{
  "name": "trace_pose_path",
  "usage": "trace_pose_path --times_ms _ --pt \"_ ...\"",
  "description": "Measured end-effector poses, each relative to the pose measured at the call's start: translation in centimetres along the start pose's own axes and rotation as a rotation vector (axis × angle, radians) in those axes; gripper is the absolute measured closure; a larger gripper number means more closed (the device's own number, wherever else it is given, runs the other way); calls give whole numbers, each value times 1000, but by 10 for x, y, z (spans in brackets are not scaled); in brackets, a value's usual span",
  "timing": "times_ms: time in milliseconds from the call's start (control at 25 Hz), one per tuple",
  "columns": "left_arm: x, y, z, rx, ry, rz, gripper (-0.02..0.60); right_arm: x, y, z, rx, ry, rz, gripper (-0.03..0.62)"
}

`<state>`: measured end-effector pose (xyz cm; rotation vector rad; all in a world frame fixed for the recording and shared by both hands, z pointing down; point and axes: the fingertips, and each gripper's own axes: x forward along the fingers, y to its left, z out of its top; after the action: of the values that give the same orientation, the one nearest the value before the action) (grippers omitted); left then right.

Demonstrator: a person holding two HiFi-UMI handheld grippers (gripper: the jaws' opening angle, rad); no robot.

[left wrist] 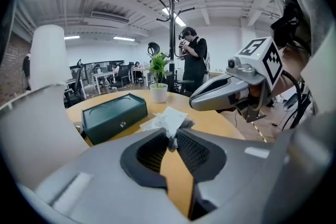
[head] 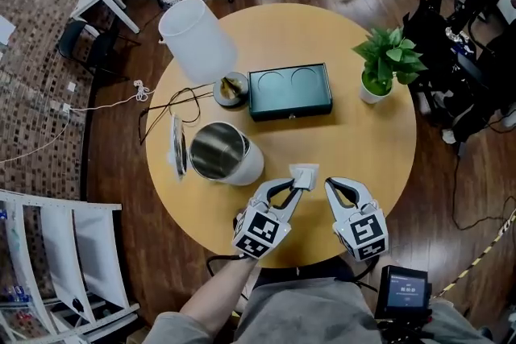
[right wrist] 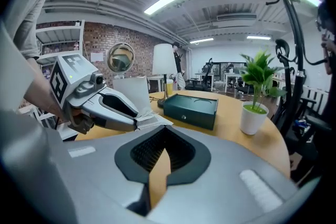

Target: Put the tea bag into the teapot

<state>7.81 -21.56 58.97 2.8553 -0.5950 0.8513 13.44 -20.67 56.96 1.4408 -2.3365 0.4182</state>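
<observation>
The white teapot [head: 219, 152] stands on the round wooden table [head: 379, 149], left of centre. Its mouth is open and its lid [head: 176, 146] is tipped up at its left side. My left gripper [head: 297, 188] is shut on a white tea bag packet [head: 305, 174] just right of the teapot, near the table's front edge. In the left gripper view the packet [left wrist: 169, 117] sticks out past the pinching pads [left wrist: 157, 150]. My right gripper [head: 332, 188] hovers close beside it on the right, shut and holding nothing. The right gripper view shows its tips [right wrist: 164, 134] meeting, with the packet [right wrist: 152, 119] to their left.
A white lamp [head: 197, 36] on a round base [head: 232, 89] stands at the back left, with its black cable [head: 173, 105] running over the table. A dark green box [head: 290, 91] lies behind the teapot. A potted plant [head: 387, 64] stands at the right.
</observation>
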Motion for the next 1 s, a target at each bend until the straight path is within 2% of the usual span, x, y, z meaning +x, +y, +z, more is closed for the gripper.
trace_pose_path --times_ms 200,440,680,1000 --pt "-21 13 54 69 -80 49 526 -13 -11 59 -62 -105 -33 585" --pt "-57 14 95 125 -137 93 526 -39 -2 112 -112 -197 -59 585" --pt "-83 30 112 162 -161 158 526 -46 6 149 -164 -274 -62 585" --pt "-108 52 107 159 -158 229 528 -33 29 168 -198 -290 -11 585"
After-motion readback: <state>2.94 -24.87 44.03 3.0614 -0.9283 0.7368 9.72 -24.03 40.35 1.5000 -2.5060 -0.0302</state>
